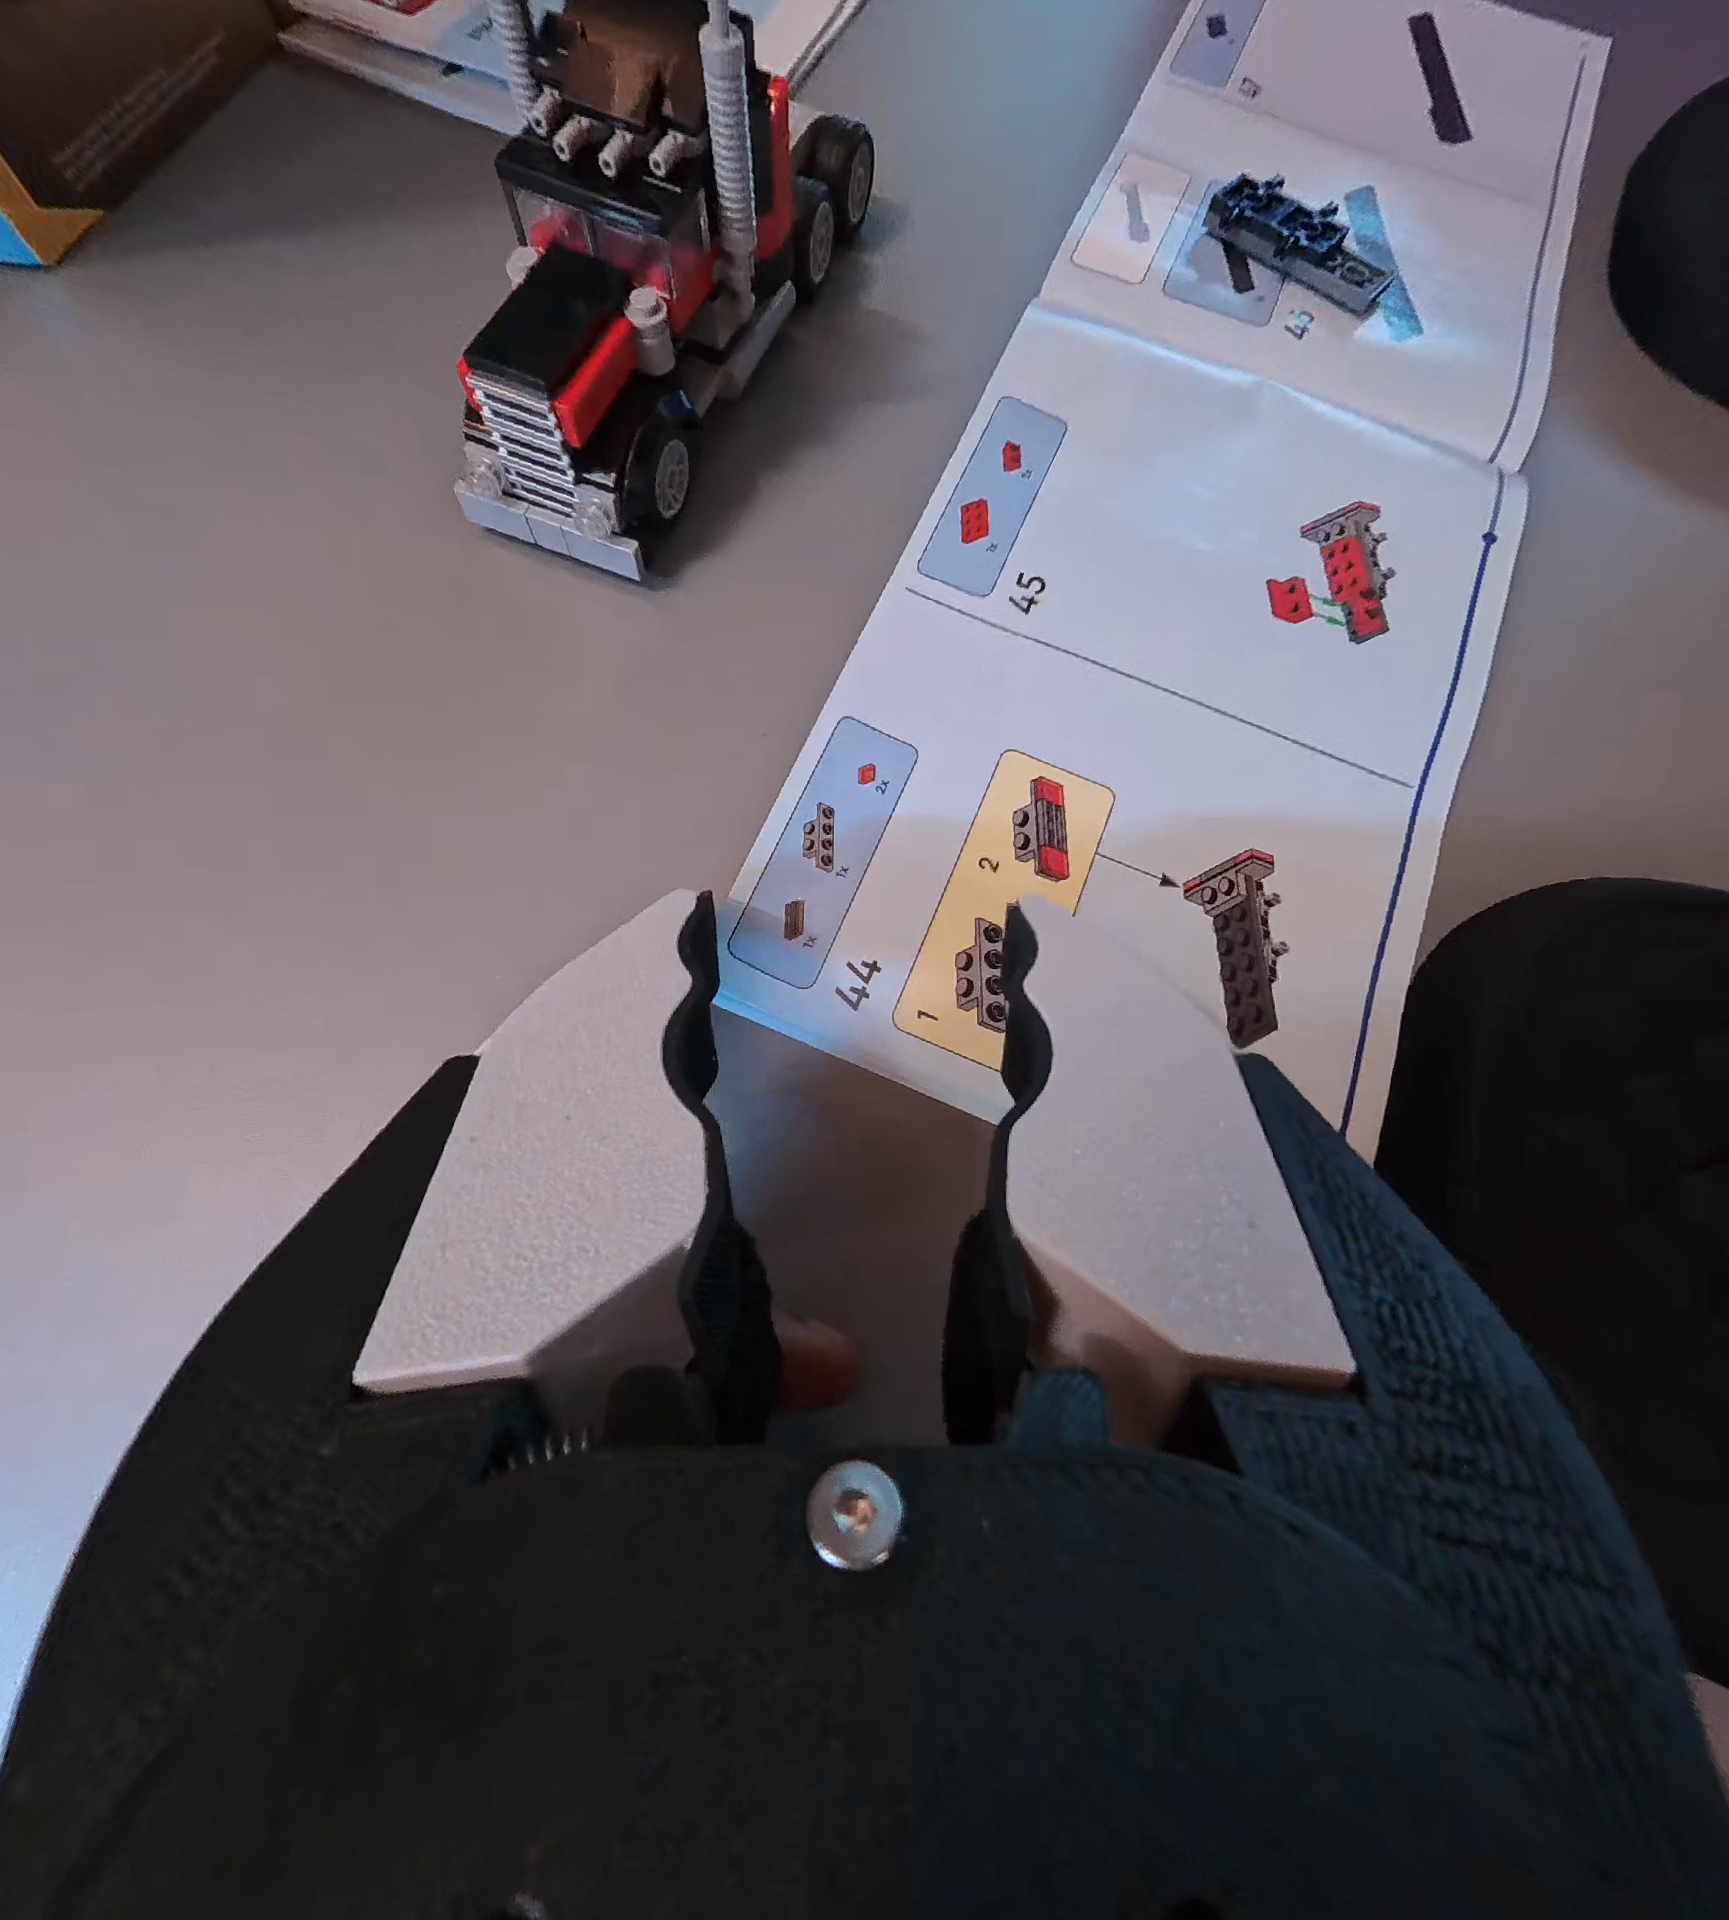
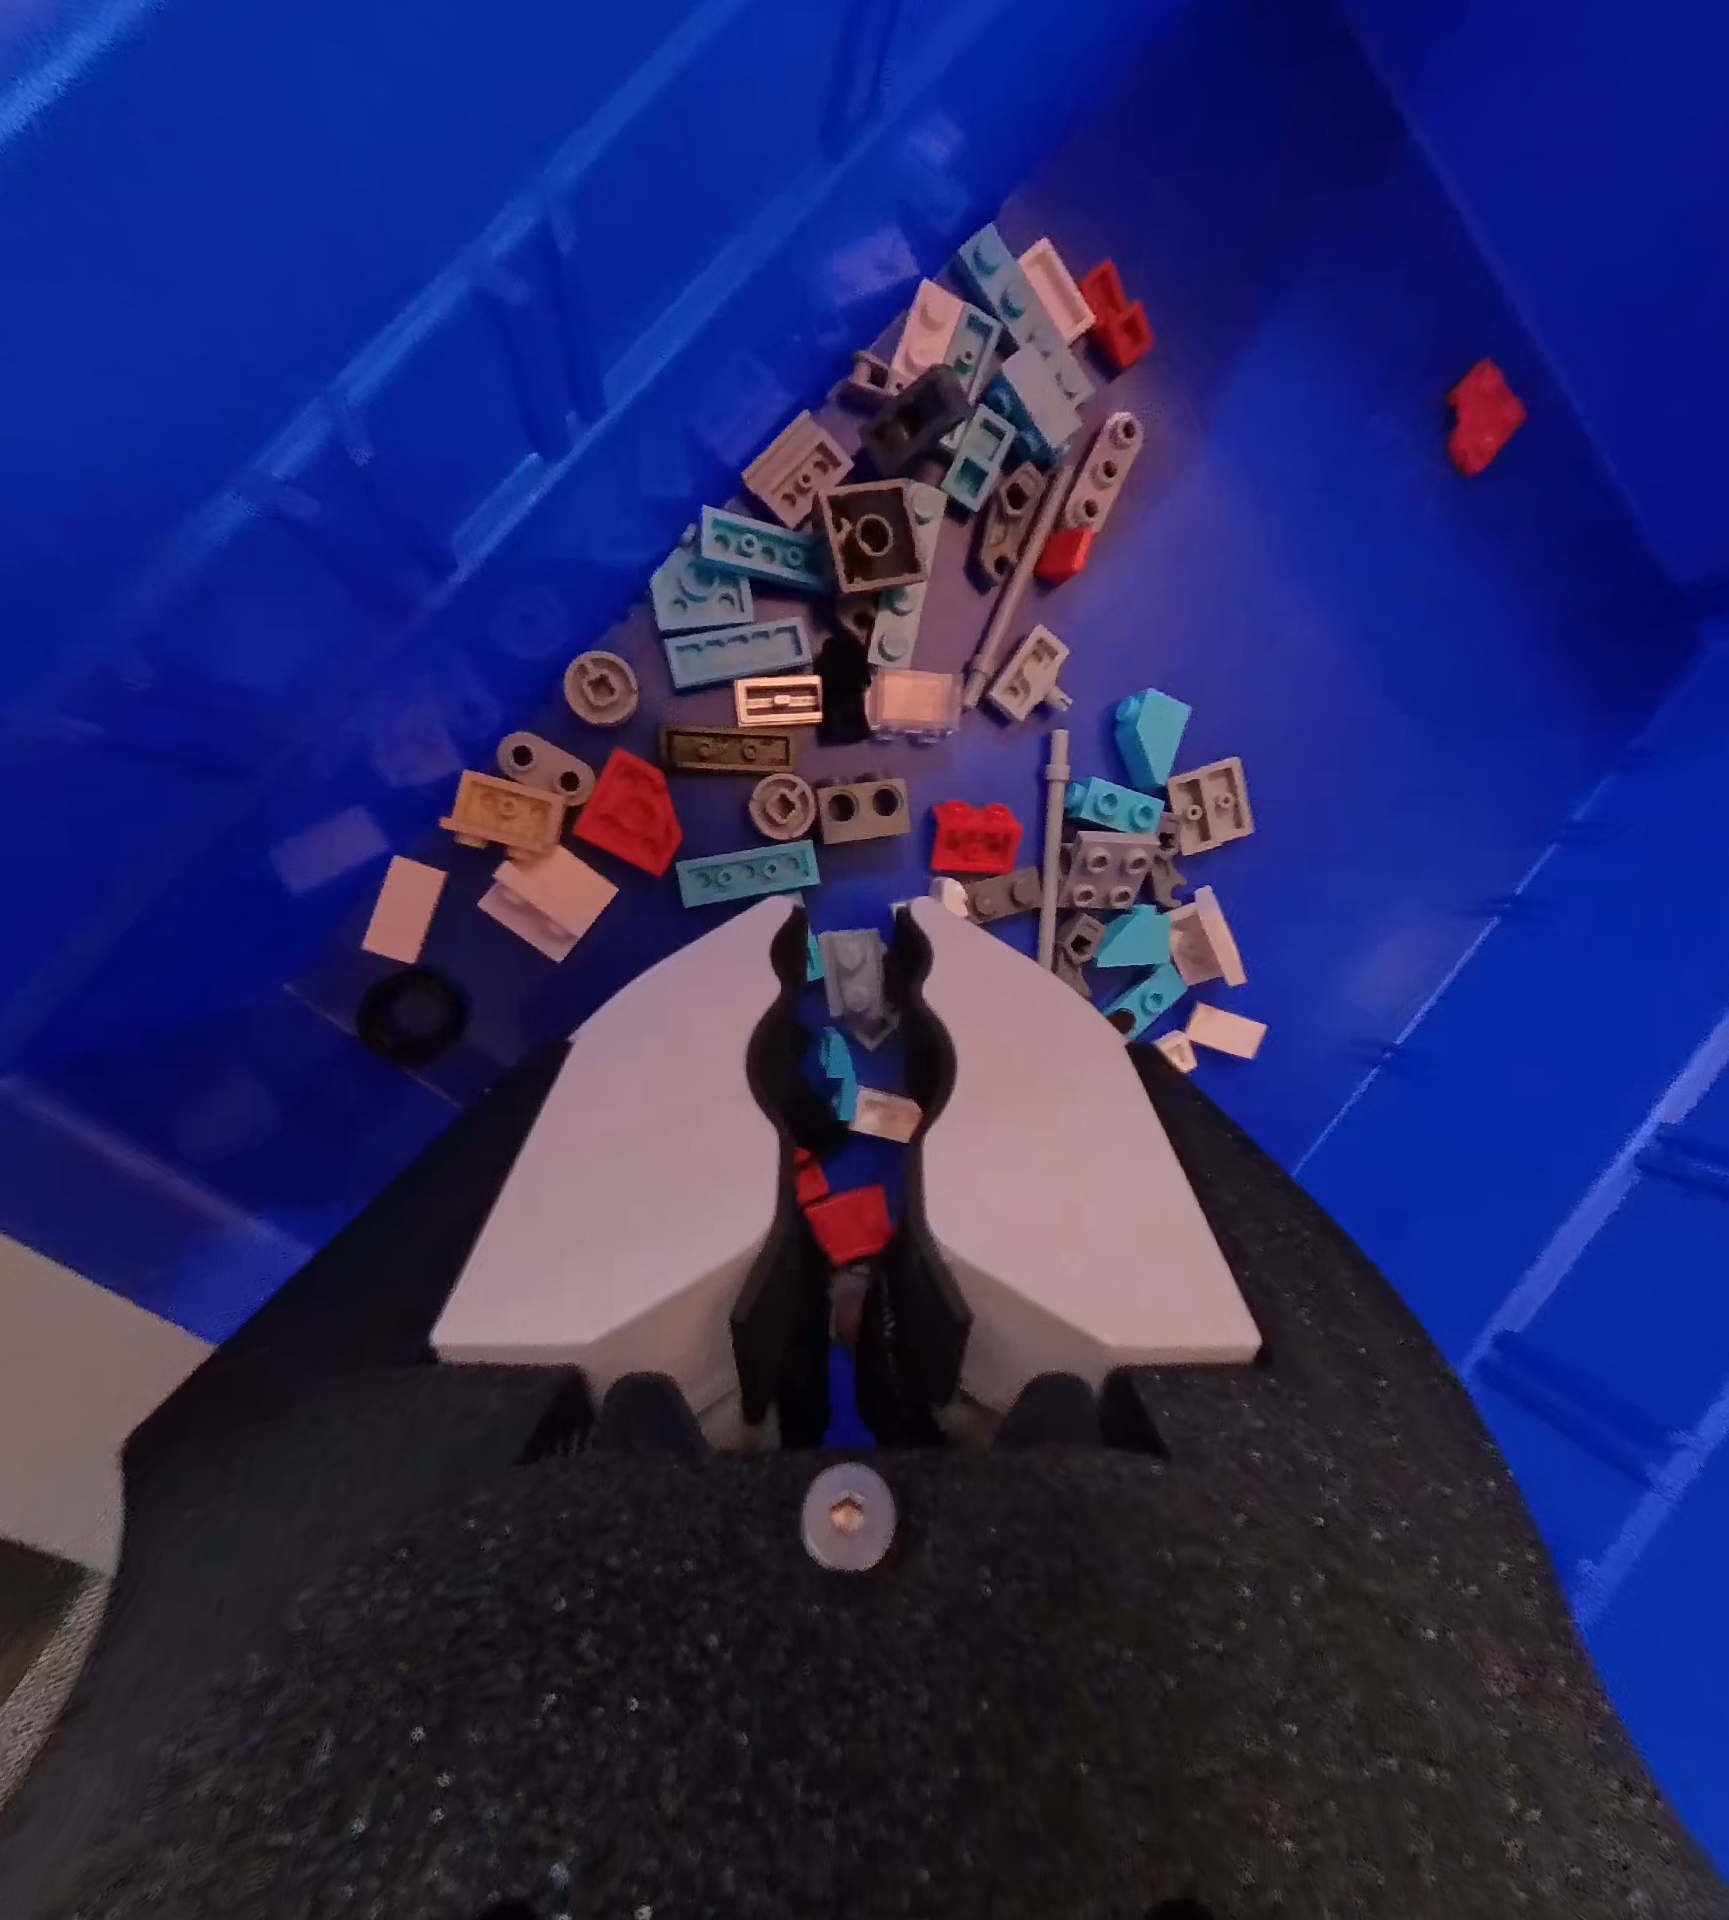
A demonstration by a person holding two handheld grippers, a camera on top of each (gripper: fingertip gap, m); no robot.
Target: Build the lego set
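Left claw [image 1: 855,920] hangs released over the instruction booklet [image 1: 1203,644] on the worktop [image 1: 216,727]; toy truck [image 1: 631,312] at eleven o'clock. Right claw [image 2: 847,914], slightly parted and empty, hovers over loose bricks [image 2: 839,582] in the blue bin [image 2: 320,364].

A grey table [image 1: 164,727] carries everything in the left wrist view. At its far left corner stands a brown cardboard box [image 1: 60,114] with a blue and yellow edge. Two rounded black shapes [image 1: 1618,1299] sit along the table's right edge, one near, one farther back; what they are is unclear.
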